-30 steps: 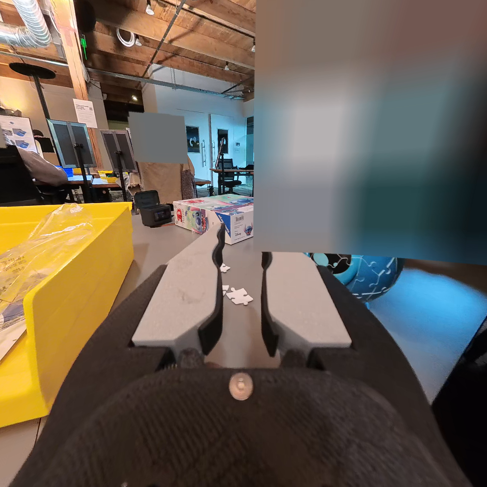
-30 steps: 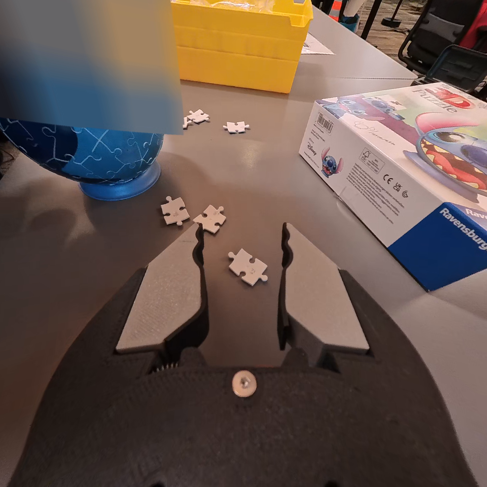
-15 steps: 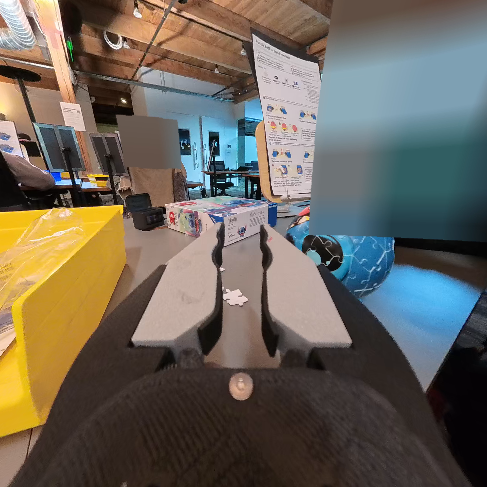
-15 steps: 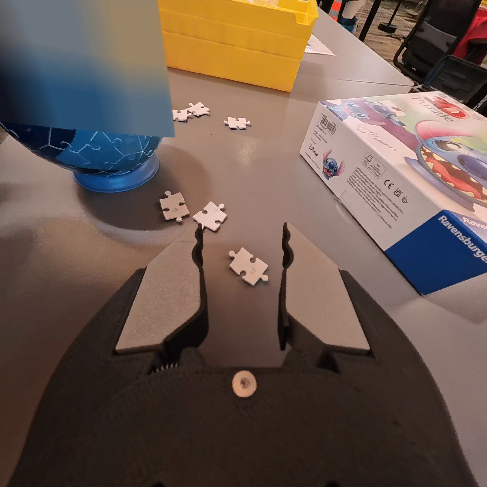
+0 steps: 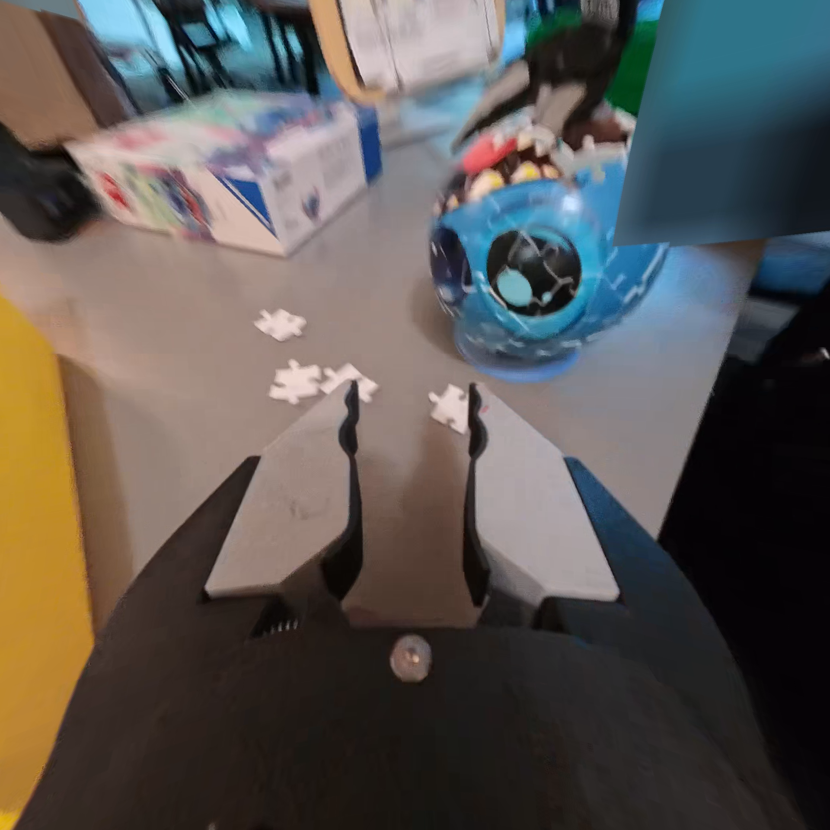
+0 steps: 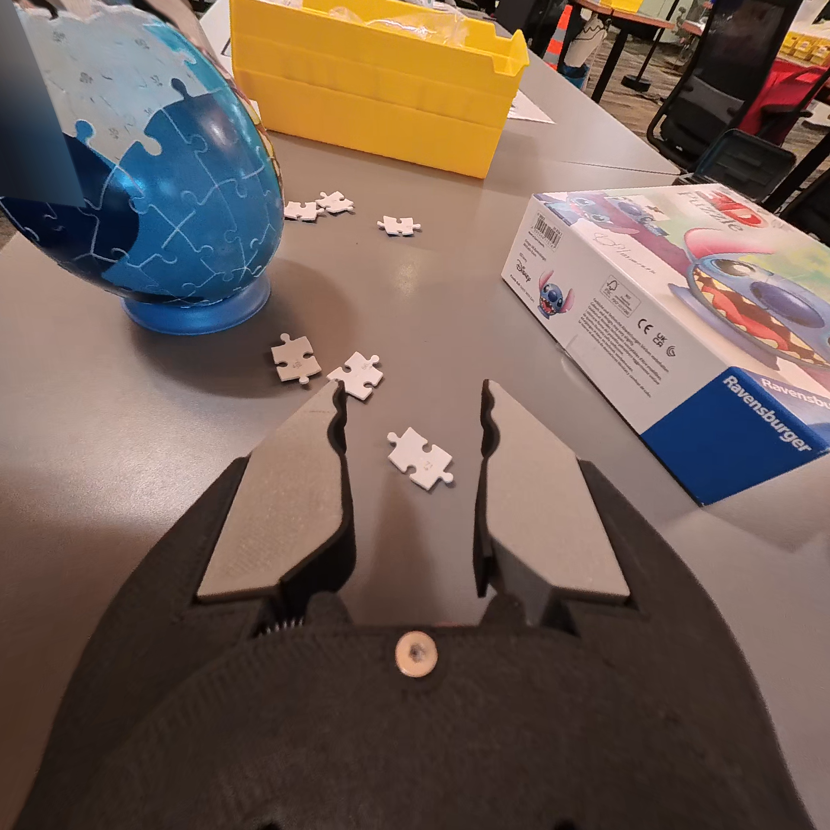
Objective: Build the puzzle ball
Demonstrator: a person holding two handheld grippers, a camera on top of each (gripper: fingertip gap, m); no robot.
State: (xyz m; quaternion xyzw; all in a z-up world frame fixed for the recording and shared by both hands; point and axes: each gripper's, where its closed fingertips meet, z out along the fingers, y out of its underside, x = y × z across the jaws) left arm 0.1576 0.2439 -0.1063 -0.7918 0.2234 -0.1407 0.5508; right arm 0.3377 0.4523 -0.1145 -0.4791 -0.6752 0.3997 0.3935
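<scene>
The ball (image 6: pixel 179 211) sits tilted on its blue stand (image 6: pixel 197 310) on the grey table (image 6: pixel 426 287), most of its shell built but the top open, so the job looks well along with several loose pieces left to fit. The right gripper (image 6: pixel 411 395) hovers low over the table with its fingers spread wide and empty, and one white piece (image 6: pixel 420 456) lies face down between them, on the box side of the ball. To lift it well, I would drop straight down, centre the piece in the gap and pinch its edges gently, since a thin flat piece is likely to slide or flip. Two more pieces (image 6: pixel 296 358) lie between that one and the stand, one just beside the left fingertip, and could get nudged. The left gripper (image 5: pixel 411 395) is also open and holds nothing; its view is blurred, with white pieces (image 5: pixel 296 381) near its tips, on the bin side of the ball. Beyond the ball stands a yellow bin (image 6: pixel 381 85); the puzzle box (image 6: pixel 673 314) lies well apart from it.
</scene>
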